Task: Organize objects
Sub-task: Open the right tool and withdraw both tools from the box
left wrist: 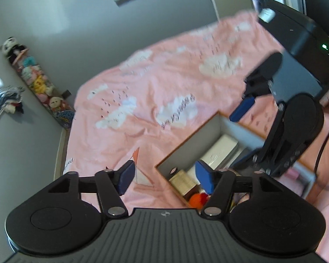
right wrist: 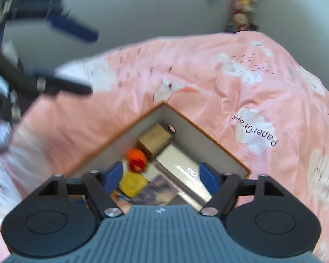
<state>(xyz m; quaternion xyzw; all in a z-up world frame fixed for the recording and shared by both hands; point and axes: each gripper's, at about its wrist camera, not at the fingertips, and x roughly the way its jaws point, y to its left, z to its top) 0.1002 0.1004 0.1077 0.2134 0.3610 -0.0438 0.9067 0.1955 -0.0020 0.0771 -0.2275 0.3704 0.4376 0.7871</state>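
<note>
Hovering over the open box (right wrist: 208, 135) on the pink bedspread (right wrist: 208, 70), right gripper (right wrist: 161, 174) spread and empty, nearer than the released left gripper (left wrist: 164, 175); orange toy (right wrist: 137, 160) lies straight ahead inside.

Soft cloth bedspread (right wrist: 208, 70); wood-edged box (right wrist: 208, 135), glossy pkg (right wrist: 182, 164).

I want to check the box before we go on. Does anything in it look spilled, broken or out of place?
Nothing stands out. The box sits on the bed, holding an orange toy, a wooden block and flat packages. Blur hides fine detail.
</note>
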